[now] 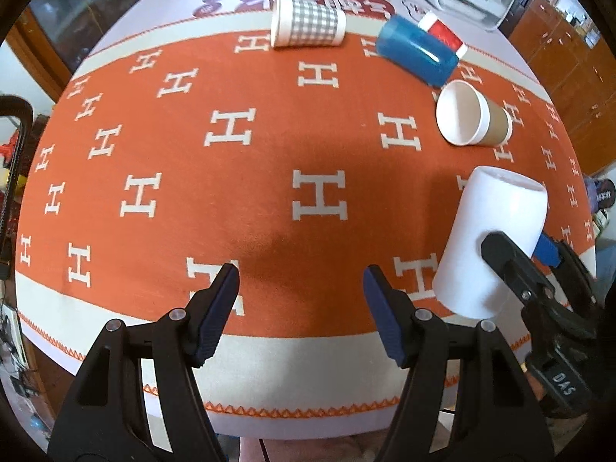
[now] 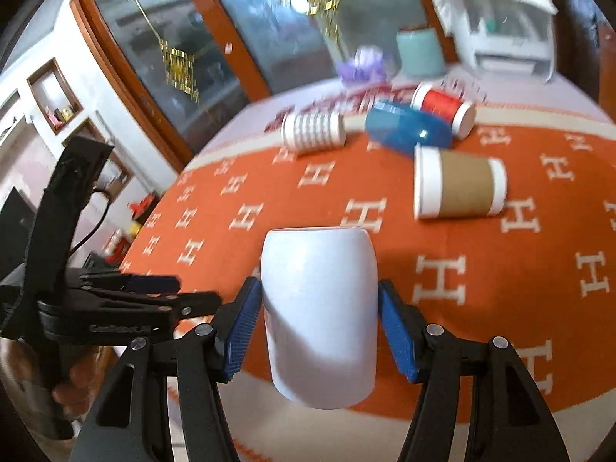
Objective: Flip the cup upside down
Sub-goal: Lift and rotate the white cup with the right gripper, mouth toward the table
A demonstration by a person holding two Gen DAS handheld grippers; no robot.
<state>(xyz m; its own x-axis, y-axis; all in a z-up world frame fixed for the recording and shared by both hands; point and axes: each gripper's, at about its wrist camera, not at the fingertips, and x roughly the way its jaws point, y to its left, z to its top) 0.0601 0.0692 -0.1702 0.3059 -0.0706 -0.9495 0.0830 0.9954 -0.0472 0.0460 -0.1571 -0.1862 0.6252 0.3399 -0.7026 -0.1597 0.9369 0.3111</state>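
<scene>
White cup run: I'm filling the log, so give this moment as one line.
right tool: shut on plain white paper cup | cup: lifted, tilted over orange H-patterned tablecloth | left tool: open, idle

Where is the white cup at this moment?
The white cup is held tilted above the orange cloth between the fingers of the right gripper. In the left wrist view it is at the right, nearer than the brown paper cup.

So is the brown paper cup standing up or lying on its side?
On its side. The brown paper cup lies flat on the orange tablecloth, its open white mouth facing sideways and showing nothing inside.
</scene>
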